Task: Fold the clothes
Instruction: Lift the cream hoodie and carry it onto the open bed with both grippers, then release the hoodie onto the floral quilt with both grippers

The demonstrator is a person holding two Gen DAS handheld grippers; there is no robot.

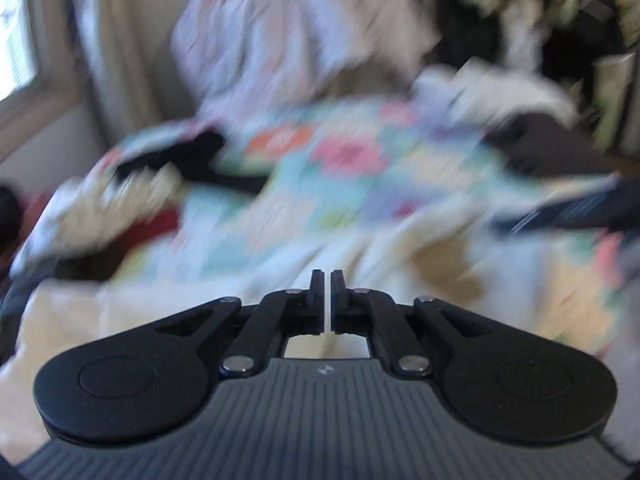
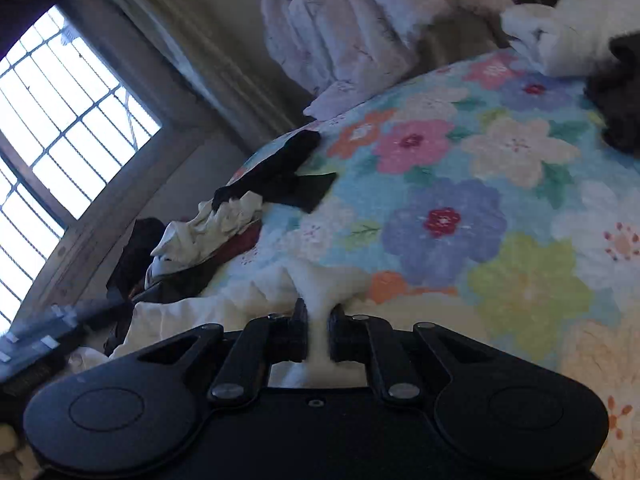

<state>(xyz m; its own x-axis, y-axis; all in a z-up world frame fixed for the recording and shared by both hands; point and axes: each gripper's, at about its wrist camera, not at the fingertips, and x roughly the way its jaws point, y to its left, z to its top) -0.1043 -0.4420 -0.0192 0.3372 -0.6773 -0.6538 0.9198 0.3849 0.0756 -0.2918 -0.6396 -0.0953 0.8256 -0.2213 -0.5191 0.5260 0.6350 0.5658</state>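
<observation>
A white garment (image 2: 316, 280) lies on a bed with a flowered sheet (image 2: 460, 184). My right gripper (image 2: 319, 312) is shut on a fold of this white garment, which bunches up between the fingers. The same white cloth (image 1: 224, 300) lies under my left gripper (image 1: 327, 280), whose jaws are almost closed with nothing between them. The left wrist view is blurred by motion. A black garment (image 2: 288, 172) and a crumpled cream garment (image 2: 212, 228) lie at the sheet's left edge.
A pale rolled quilt (image 2: 340, 32) stands at the head of the bed. White cloth (image 2: 560, 36) and a dark garment (image 2: 616, 96) lie at the far right. A barred window (image 2: 60, 120) is on the left. Dark clothes (image 2: 136, 256) pile beside the bed.
</observation>
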